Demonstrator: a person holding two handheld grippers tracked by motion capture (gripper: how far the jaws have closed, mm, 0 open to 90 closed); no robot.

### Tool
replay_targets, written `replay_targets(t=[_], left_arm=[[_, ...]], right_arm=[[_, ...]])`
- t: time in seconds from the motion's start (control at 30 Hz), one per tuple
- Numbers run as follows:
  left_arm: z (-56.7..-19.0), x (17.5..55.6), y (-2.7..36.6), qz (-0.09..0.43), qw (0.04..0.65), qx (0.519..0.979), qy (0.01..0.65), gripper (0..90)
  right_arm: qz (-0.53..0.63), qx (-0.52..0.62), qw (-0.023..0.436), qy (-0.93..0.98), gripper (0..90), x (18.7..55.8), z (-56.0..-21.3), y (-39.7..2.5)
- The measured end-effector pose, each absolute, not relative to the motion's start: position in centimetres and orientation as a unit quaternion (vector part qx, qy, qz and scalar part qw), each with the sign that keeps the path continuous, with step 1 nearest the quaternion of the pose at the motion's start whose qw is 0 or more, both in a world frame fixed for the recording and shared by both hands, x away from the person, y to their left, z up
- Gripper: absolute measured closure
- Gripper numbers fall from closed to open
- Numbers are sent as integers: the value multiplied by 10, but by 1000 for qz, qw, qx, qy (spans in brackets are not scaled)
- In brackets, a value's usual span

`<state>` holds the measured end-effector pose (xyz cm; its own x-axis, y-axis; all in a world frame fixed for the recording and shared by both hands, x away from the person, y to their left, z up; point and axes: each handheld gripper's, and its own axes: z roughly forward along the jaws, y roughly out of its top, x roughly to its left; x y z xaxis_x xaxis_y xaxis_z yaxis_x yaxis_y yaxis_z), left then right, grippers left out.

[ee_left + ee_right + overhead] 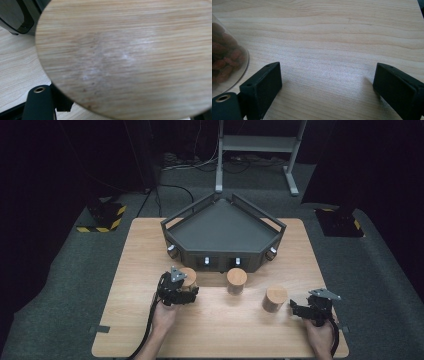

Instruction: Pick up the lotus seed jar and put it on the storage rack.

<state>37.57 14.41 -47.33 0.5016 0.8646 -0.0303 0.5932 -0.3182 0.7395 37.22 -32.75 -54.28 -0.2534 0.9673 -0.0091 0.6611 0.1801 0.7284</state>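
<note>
Nearest the lens: a round bamboo lid [125, 57], fine straight grain with a pale scuffed patch at its centre, seen from just above in the left gripper view. Belongs to the left jar [189, 279], a short cylinder under the left gripper [186, 290] in the high view. One black jaw with a brass-ringed hole rising at the lower left, hard against the lid's edge; the other hidden off frame, so grip probably closed around the jar, though cannot tell for certain. No writing or label readable anywhere.

Right gripper [328, 82] spread wide, two matte black blocky jaws well apart over bare table [332, 37], holding nothing. Just beside its left jaw, apart from it, a clear curved wall of the right jar [227, 60], filled with reddish-brown wrinkled dried pieces. Same jar [274, 298] in the high view capped with a light wooden disc, near the right gripper [299, 309].

Between those two, the middle jar [236, 280], same wooden lid, standing upright close to a dark grey angular tray [220, 227] with raised rails and small silver knobs along its front faces. Pale wood-grain tabletop beneath all, smooth and matte; grey carpet around.
</note>
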Motion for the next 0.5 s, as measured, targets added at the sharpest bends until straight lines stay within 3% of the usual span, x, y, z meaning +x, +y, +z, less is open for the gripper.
replay_targets(t=[0.5], left_arm=[[-463, 375, 145, 191, 355, 794, 455, 256]], right_arm=[[312, 559, 246, 728, 82, 372, -543, -328]])
